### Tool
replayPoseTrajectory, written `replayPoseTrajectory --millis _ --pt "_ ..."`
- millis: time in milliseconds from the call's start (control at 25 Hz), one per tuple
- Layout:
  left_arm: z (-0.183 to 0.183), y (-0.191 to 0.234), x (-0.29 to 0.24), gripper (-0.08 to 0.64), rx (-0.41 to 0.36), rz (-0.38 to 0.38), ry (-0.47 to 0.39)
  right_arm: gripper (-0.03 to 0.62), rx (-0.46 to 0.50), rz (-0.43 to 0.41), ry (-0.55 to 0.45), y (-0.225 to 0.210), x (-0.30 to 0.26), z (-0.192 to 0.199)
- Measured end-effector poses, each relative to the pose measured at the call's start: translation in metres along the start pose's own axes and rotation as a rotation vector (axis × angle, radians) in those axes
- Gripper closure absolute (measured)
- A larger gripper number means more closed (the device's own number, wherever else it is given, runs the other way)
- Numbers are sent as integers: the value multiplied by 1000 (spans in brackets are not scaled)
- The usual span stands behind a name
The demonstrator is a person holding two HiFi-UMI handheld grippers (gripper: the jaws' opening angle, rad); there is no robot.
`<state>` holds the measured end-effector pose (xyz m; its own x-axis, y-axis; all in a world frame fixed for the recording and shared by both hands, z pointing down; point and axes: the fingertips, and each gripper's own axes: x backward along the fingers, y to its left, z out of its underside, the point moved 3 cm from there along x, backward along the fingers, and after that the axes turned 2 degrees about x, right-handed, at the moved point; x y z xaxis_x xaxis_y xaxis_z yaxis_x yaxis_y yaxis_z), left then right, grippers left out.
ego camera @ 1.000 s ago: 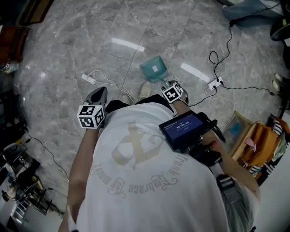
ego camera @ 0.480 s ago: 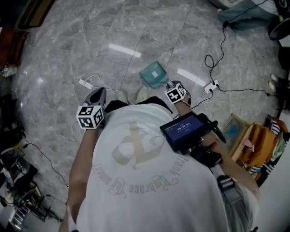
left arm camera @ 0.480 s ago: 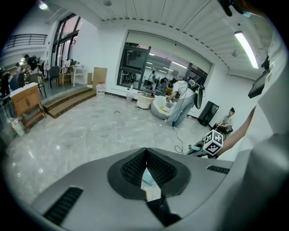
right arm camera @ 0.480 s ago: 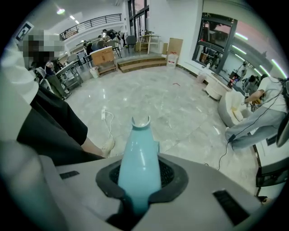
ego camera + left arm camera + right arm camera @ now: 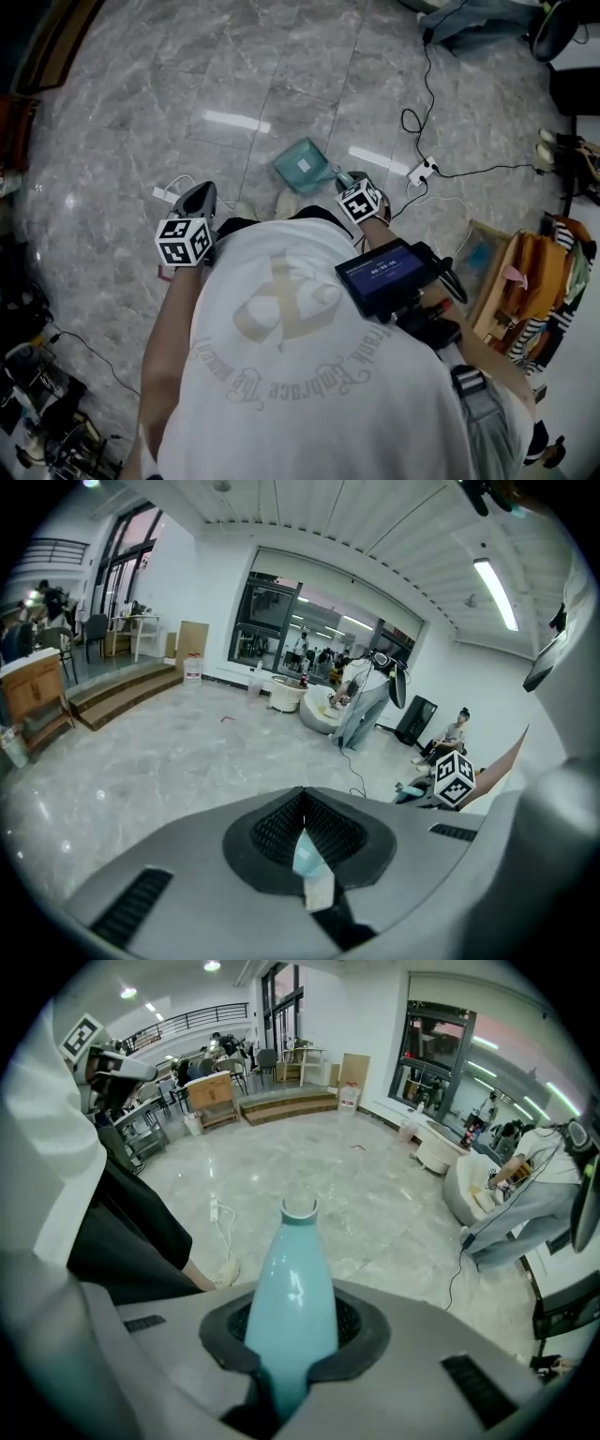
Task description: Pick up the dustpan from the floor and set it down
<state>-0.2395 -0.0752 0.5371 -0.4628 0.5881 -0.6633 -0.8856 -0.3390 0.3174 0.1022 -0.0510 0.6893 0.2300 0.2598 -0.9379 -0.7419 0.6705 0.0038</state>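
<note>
The right gripper (image 5: pixel 292 1340) was closing its jaws on the teal handle (image 5: pixel 292 1269) of the dustpan (image 5: pixel 302 166), with the pads pressing on both sides. The pan was low over the marble floor (image 5: pixel 281 66), just in front of the person's shoe (image 5: pixel 289 202). The left gripper (image 5: pixel 302 822) had its jaws pressed together and held nothing.

Strip lights (image 5: pixel 494 583) are glaring off the glossy marble floor (image 5: pixel 281 75); fisheye edges are darkening and bending, the close foreground softening.
</note>
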Motion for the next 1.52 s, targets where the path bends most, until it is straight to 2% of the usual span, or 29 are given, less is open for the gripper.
replayPoseTrajectory --millis 160,560,680,880,1120,1520 --pt "-2 7 2 548 -4 19 -8 517 -2 12 -41 5 15 -15" --pt "-14 27 2 548 -8 41 -30 517 54 33 -160 5 54 -82" --pt "-28 30 2 548 -20 51 -44 517 51 23 -197 0 70 -103" --pt "-27 34 5 548 -29 68 -71 517 55 -2 -246 7 87 -130" --pt "-30 26 6 548 -39 87 -85 517 108 -25 -283 8 112 -162" --pt "-32 34 30 548 -29 57 -135 518 218 -65 -355 31 141 -219"
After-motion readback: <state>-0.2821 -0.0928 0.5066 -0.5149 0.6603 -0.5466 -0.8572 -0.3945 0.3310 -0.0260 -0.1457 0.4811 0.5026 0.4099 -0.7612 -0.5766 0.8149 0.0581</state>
